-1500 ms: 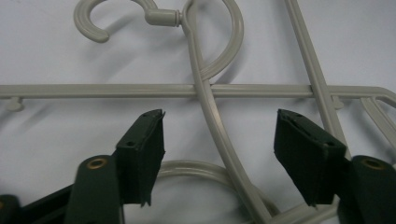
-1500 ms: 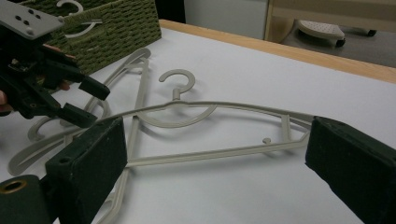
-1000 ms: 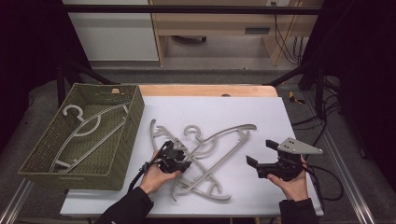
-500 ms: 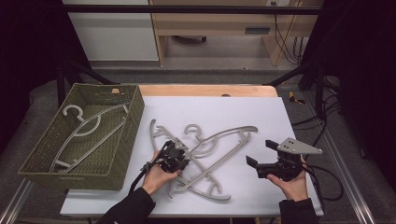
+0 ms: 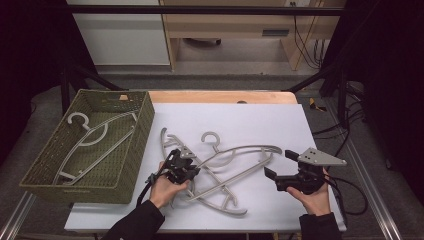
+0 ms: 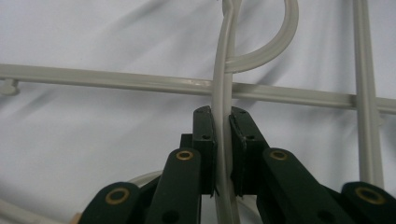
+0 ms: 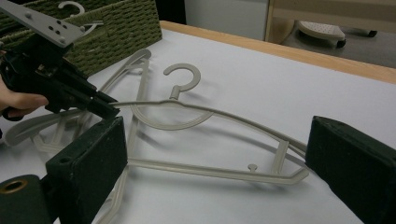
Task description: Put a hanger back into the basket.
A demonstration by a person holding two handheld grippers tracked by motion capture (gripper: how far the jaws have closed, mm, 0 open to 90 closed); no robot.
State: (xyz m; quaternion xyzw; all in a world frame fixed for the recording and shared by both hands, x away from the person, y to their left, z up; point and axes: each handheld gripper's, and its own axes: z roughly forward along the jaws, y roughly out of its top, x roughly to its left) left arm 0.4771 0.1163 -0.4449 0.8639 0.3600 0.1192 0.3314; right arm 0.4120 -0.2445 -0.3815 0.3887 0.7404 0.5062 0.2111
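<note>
Pinching a grey hanger, the left hand-held gripper grips its arm.

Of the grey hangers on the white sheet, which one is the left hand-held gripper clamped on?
The top hanger, hook pointing away from the person; the left hand-held gripper pinches its left arm. The hangers beneath lie ungripped, another sits in the basket.

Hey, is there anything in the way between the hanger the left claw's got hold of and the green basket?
Nothing visible stands between them. The left claw is shut on a grey hanger, and the white table between it and the basket is bare. The basket wall must be cleared, and another hanger lies crossed under it.
</note>
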